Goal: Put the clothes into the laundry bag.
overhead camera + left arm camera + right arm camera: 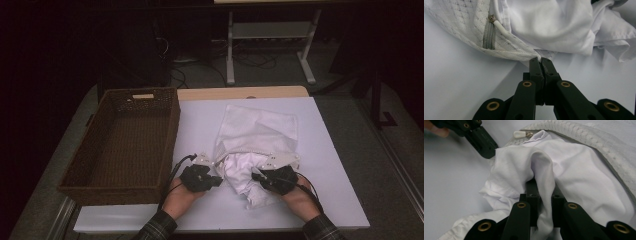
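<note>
- We are looking at a brown wicker basket [125, 145] sitting at nine o'clock on the white table [200, 125]; its woven floor is showing bare.
- A white mesh laundry bag [260, 127] is lying at the table's middle, stretching toward twelve o'clock, with its zippered mouth opening toward six o'clock.
- A white garment [245, 172] is sitting partly inside that bag and spilling out of the mouth toward six o'clock, bunched between our two hands.
- In the left gripper view the grey zipper [489, 35] and its white pull are lying at eleven o'clock from the jaws.
- We are holding the left gripper [216, 179] low at the bag's seven o'clock side; its jaws are pressed together, pinching the bag's mesh edge [534, 53].
- We are holding the right gripper [257, 176] at the bag's five o'clock side, pointing toward nine o'clock; its jaws are clamping a fold of the garment [544, 180] running between them.
- Both forearms are coming in from six o'clock, the hands wrapped around the gripper bodies and resting close to the tabletop.
</note>
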The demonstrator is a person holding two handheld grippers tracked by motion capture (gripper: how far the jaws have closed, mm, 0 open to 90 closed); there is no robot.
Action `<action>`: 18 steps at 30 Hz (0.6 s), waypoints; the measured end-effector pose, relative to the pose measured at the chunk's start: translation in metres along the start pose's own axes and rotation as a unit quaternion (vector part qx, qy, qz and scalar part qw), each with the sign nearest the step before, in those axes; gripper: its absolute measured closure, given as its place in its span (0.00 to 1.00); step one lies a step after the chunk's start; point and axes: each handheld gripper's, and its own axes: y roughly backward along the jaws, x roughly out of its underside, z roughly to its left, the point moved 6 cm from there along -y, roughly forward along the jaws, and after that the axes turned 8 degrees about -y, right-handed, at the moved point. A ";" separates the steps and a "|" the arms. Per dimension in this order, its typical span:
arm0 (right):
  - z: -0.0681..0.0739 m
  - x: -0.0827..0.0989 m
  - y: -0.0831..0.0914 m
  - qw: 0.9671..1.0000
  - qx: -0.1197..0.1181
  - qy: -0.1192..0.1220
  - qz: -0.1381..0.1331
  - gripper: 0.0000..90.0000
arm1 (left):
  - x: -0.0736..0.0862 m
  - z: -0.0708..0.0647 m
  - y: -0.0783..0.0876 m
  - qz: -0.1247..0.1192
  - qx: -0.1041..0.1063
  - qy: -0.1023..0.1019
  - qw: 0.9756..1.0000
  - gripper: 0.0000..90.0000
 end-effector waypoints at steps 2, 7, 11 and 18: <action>-0.001 -0.001 -0.001 1.000 0.002 -0.004 -0.001 0.91 | 0.000 0.000 0.000 0.000 0.001 0.001 1.000 0.99; -0.004 -0.004 -0.002 1.000 0.009 -0.009 -0.004 0.92 | 0.000 0.000 0.000 0.002 0.006 0.003 1.000 0.98; -0.008 -0.007 -0.005 1.000 0.018 -0.015 -0.010 0.92 | 0.000 -0.002 0.000 0.002 0.010 0.001 1.000 0.98; -0.014 -0.012 -0.010 0.999 0.030 -0.029 -0.023 0.92 | -0.001 -0.005 0.000 0.005 0.013 -0.008 1.000 0.99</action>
